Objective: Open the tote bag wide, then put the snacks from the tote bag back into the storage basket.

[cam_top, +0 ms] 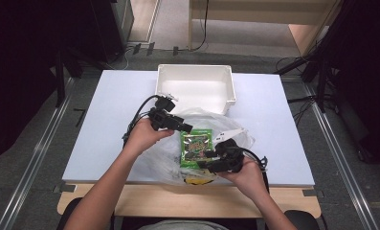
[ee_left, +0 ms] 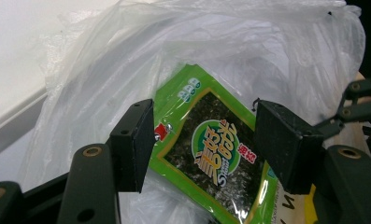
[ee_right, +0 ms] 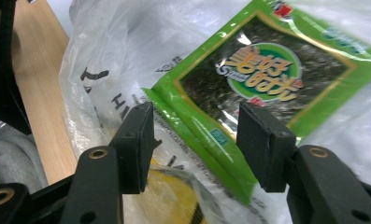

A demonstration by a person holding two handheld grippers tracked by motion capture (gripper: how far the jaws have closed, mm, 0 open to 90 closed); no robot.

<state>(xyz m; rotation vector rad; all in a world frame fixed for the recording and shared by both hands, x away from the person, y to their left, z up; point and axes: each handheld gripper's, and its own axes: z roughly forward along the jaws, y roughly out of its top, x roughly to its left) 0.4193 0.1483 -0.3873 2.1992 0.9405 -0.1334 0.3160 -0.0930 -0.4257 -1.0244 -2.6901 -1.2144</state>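
Green seaweed packet (cam_top: 196, 148) lying on clear plastic bag (cam_top: 204, 117), left gripper (cam_top: 180, 127) at ten o'clock, jaws apart, right gripper (cam_top: 211, 160) at four o'clock, jaws apart, white bin (cam_top: 195, 72) at twelve o'clock

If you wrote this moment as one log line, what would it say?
left gripper: open, empty | right gripper: open, empty | green seaweed packet: lying on clear plastic bag | white bin: behind bag

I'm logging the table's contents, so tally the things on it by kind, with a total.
White bin: 1
Clear plastic bag: 1
Green seaweed snack packet: 1
Yellow item under the bag, too hidden to identify: 1
Total: 4
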